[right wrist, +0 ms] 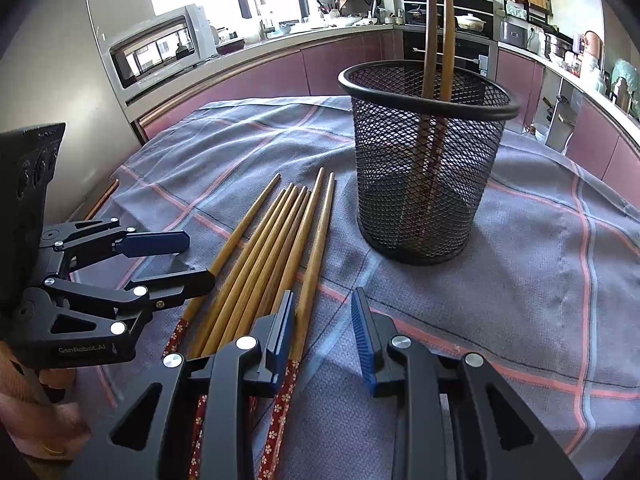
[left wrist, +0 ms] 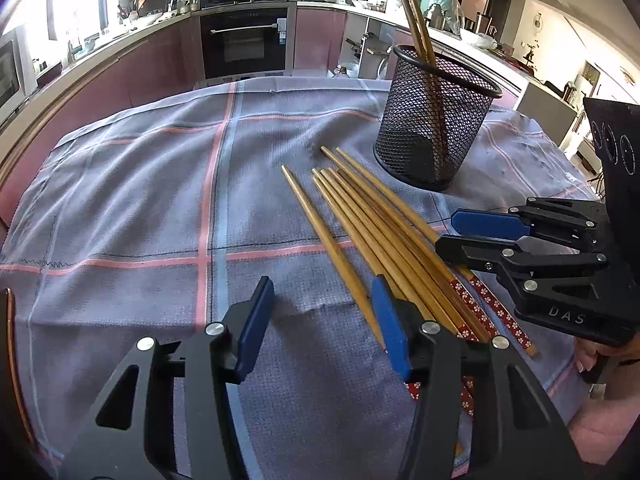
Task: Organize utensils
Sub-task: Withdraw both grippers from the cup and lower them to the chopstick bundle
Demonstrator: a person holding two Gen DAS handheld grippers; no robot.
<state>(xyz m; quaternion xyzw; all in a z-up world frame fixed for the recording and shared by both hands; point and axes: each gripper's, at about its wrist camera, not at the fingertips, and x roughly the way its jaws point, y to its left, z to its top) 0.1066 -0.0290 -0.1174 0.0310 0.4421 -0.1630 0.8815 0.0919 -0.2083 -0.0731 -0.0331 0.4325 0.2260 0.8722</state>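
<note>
I am working over a checked cloth (right wrist: 520, 280) on a kitchen table. My right gripper (right wrist: 322, 324) is hanging released, one pad touching the outermost of the chopsticks (right wrist: 280, 248) lying beside the mesh cup (right wrist: 428, 168); my left gripper (left wrist: 320, 320) is gaping too. They look light, stiff and smooth, probably slippery, so I'm favouring the patterned ends. I am reading "DAS" and "GenRobot-AI" on the grippers.

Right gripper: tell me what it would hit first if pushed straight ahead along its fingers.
Probably the mesh holder. The right gripper is open and empty, its gap over bare cloth just right of the loose chopsticks. The holder stands slightly right of centre ahead, though depth is uncertain.
</note>
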